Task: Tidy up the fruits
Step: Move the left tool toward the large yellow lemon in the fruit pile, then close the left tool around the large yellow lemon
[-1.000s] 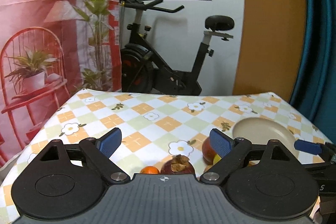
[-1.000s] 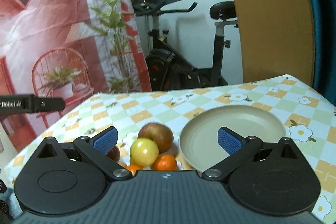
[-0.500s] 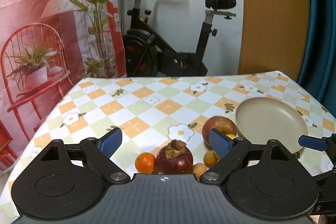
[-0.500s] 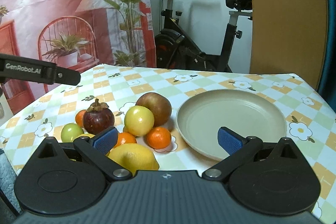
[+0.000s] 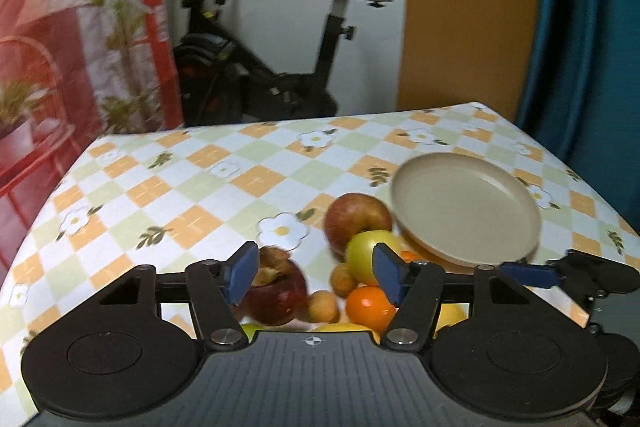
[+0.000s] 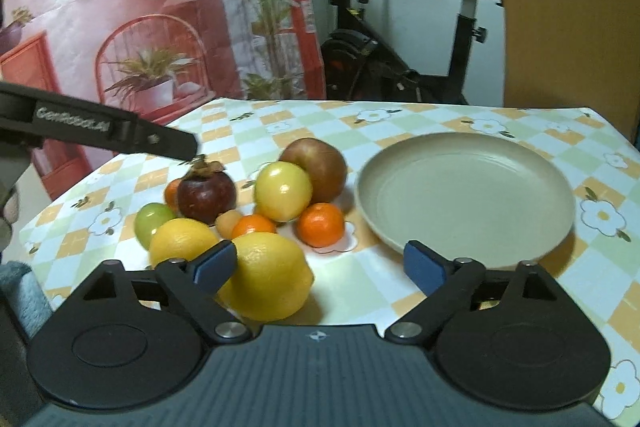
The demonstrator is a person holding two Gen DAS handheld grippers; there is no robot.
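Fruits (image 6: 248,215), yellow, orange and dark red, huddle left of the plate (image 6: 466,193); both grippers' jaws, just closing, grip nothing.

Soft indoor light, slight motion blur in both views, fisheye bending at the edges, glare spots on the yellow apple (image 6: 283,190), faint shadows on the worktop (image 6: 360,279).

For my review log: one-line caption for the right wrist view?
Open right tongs hover by a lemon, fruit pile beside an empty beige plate.
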